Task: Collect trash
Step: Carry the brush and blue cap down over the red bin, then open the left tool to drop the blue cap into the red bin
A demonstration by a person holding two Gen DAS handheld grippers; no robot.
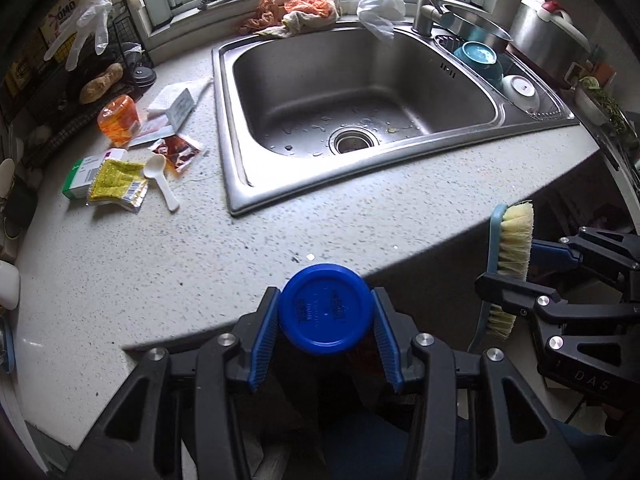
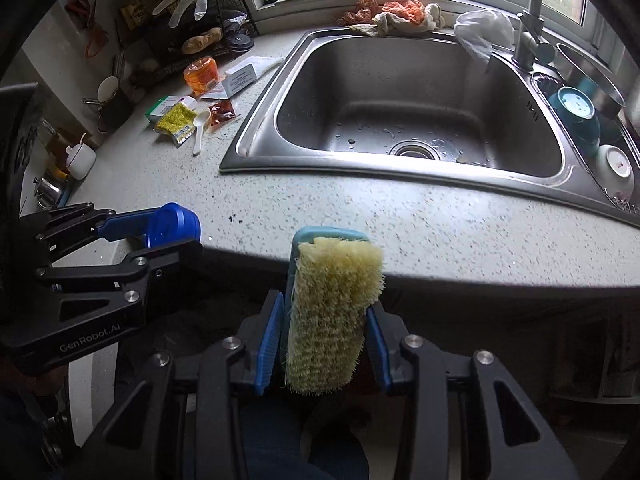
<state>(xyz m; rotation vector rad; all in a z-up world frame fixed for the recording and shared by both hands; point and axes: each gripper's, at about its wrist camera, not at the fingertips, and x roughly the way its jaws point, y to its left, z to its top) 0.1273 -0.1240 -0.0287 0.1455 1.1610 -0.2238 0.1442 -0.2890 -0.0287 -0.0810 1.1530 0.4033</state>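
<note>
Left gripper (image 1: 326, 320) clamped on a round blue plastic container (image 1: 325, 308) at bottom centre; right gripper (image 2: 326, 344) closed on a pale-bristled scrubbing brush with teal plastic back (image 2: 332, 312). Trash at upper left of the speckled stone counter (image 1: 280, 232): crinkly yellow foil sachet (image 1: 114, 180), glossy red sauce packet (image 1: 176, 152), smooth white plastic spoon (image 1: 160, 180). Best approached low, bristles flat, sweeping toward the container's mouth, clear of the steel sink (image 1: 240, 184).

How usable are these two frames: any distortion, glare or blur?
Left wrist view: strong fisheye bending of the counter edge, dark vignette corners, windows blown out, litter sharp. Right wrist view: same curvature, soft daylight glare on the sink rim, brush slightly soft up close.
</note>
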